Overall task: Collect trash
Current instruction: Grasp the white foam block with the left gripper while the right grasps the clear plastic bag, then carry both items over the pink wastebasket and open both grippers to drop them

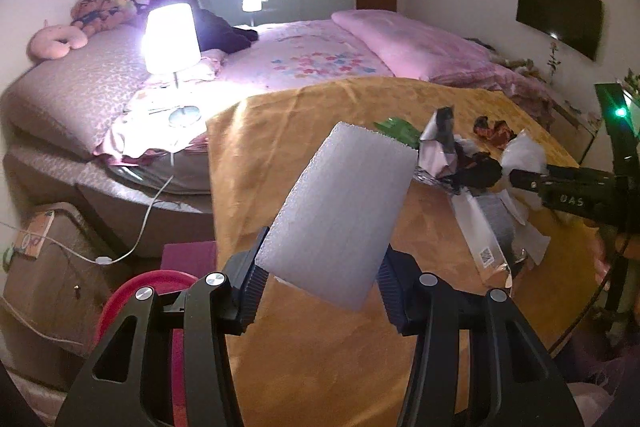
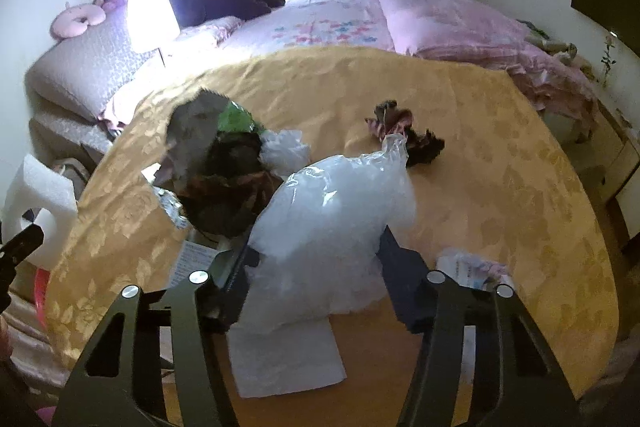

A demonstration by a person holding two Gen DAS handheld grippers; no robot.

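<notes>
White foam sheet point(image 1: 340, 215) clamped in left jaws, wrappers point(image 1: 448, 151) piled beyond

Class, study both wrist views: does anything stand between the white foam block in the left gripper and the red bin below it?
Nothing visible does. The left gripper holds the foam block above the table's edge; the red bin sits lower left, with open air between them.

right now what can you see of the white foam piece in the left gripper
The foam piece is a flat white rectangular slab with a fine bubbly texture, like packing foam, clean and uncrushed. The left gripper pinches its lower end between both fingers, so it stands tilted up and to the right, lifted off the yellow cloth. The right wrist view shows it at the table's left edge.
</notes>
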